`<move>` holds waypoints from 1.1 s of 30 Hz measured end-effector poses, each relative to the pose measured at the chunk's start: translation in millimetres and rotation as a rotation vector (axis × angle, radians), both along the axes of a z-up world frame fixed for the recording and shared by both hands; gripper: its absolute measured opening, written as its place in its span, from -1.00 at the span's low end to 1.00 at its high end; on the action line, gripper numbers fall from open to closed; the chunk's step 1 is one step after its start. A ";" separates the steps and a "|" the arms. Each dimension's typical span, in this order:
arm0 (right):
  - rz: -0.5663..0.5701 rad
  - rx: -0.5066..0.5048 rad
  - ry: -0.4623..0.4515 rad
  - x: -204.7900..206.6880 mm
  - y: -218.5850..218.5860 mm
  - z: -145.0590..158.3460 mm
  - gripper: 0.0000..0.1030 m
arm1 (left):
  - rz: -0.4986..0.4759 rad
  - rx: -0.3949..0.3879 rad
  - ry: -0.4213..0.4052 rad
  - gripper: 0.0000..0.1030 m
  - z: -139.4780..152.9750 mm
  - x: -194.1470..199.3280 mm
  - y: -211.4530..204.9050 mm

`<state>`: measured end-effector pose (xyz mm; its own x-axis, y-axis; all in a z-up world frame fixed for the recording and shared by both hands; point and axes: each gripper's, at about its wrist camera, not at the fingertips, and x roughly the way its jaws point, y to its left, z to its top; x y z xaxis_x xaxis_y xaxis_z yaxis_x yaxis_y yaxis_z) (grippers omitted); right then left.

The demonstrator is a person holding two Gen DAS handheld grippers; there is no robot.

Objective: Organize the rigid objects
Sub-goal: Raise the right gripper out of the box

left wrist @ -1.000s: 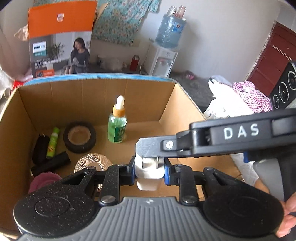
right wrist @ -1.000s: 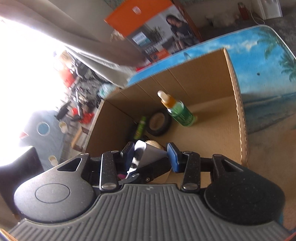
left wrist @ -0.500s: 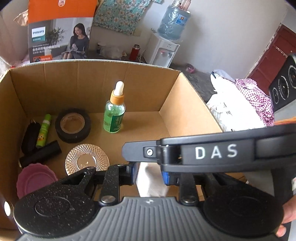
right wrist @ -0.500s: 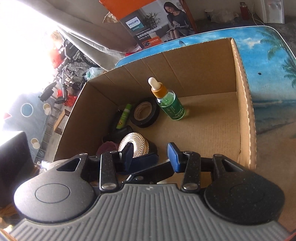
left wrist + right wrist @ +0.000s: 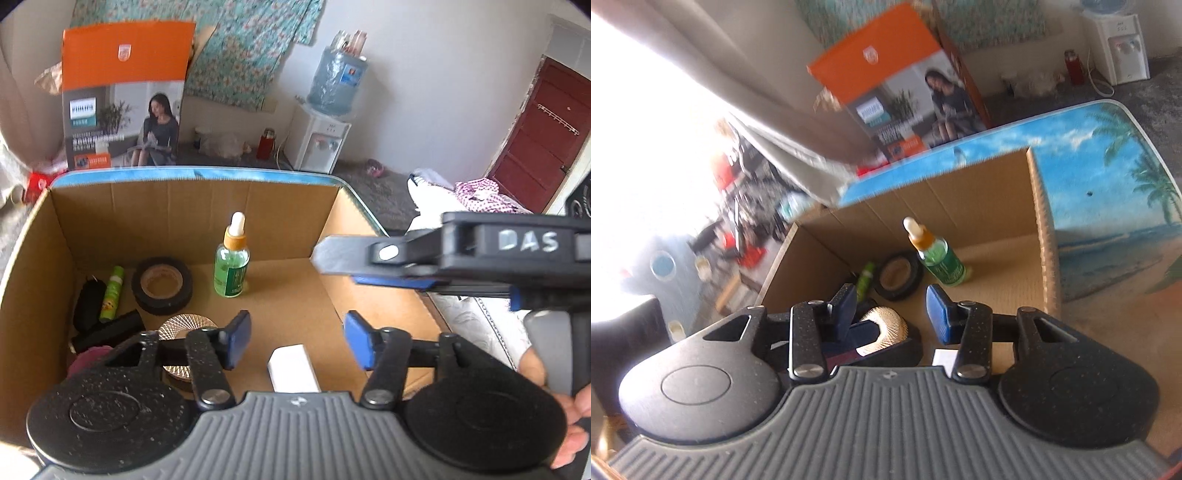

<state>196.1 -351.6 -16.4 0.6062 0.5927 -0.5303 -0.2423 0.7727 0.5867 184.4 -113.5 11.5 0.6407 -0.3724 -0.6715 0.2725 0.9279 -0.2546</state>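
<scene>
A white block [image 5: 293, 367] lies loose on the floor of the open cardboard box [image 5: 369, 308], between and just below my left gripper [image 5: 297, 343]. That gripper's jaws are opening and its blue pads do not touch the block. My right gripper [image 5: 332, 258] crosses from the right, above the box's right wall. In the right wrist view my right gripper [image 5: 892, 314] has its jaws opening with nothing between them, and the white block [image 5: 943, 358] peeks out below its right finger.
The box also holds a green dropper bottle [image 5: 232, 266], a black tape roll [image 5: 162, 284], a green tube [image 5: 110, 293], a black cylinder [image 5: 107, 332], a gold ribbed disc [image 5: 184, 323] and a pink dish [image 5: 86, 360]. The box stands on a beach-print tabletop [image 5: 1108, 177]. An orange carton [image 5: 125, 96] is behind it.
My left gripper has let go of the white block, which now lies on the box floor. The right gripper has pulled away to the right and up.
</scene>
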 end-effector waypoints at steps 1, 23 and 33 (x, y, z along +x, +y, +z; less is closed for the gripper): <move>-0.011 0.010 -0.020 -7.5 -4.2 3.7 -0.14 | -0.003 0.006 -0.010 0.25 2.7 -4.9 0.4; 0.042 -0.025 -0.135 -71.6 7.1 35.3 -0.03 | 0.065 0.107 -0.250 0.97 56.7 -118.3 53.3; 0.100 -0.197 -0.056 -43.3 37.7 24.3 -0.03 | 0.156 0.117 -0.266 0.98 48.0 -137.9 96.1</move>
<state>152.8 -313.9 7.9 0.5818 0.5395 -0.6087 -0.3514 0.8416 0.4101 46.5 -17.4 59.4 0.8425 -0.1859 -0.5056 0.1672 0.9825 -0.0825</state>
